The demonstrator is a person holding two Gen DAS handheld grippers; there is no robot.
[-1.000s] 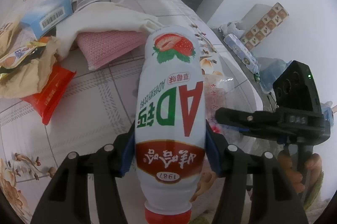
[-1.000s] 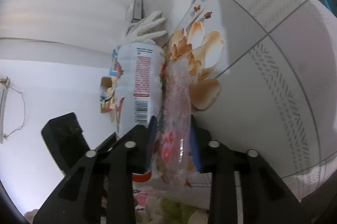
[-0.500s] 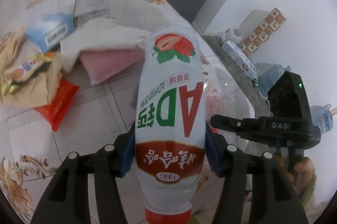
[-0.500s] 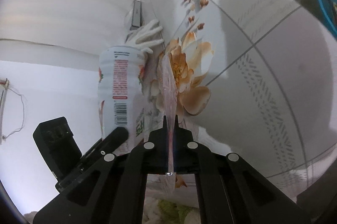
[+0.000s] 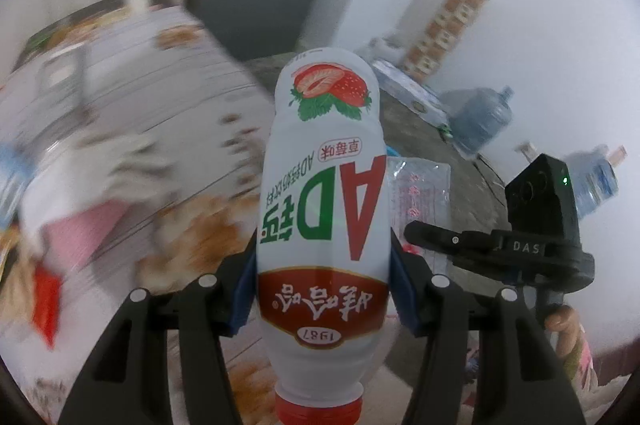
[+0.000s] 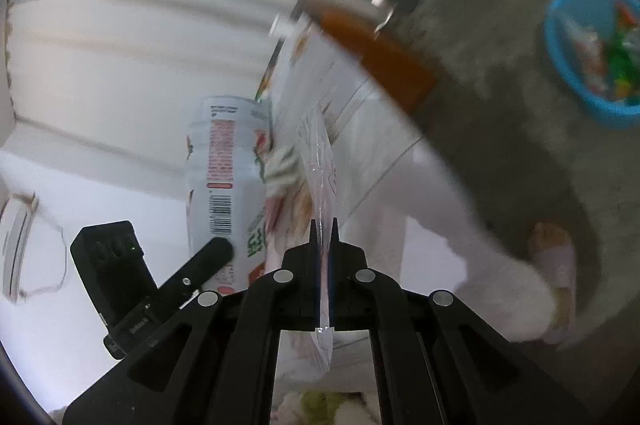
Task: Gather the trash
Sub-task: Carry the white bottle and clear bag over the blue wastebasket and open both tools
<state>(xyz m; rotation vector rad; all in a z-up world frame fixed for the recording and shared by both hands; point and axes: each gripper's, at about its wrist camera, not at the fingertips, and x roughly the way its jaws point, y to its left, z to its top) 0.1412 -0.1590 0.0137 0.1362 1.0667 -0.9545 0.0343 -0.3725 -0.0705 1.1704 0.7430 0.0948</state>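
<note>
**Both grippers loaded, clear of the table**

My left gripper (image 5: pixel 322 289) clamps a white strawberry-milk bottle (image 5: pixel 324 209), red cap toward the camera; my right gripper (image 6: pixel 323 225) pinches a clear plastic wrapper (image 6: pixel 320 161) flat between closed fingers; a blue trash basket (image 6: pixel 560 61) sits on the floor, upper right; the floral table (image 5: pixel 132 97) is blurred.

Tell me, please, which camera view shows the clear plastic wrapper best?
The left wrist view: the clear plastic wrapper faces the camera flat, beside the bottle. The right wrist view shows it edge-on, pinched in the right gripper.
</note>
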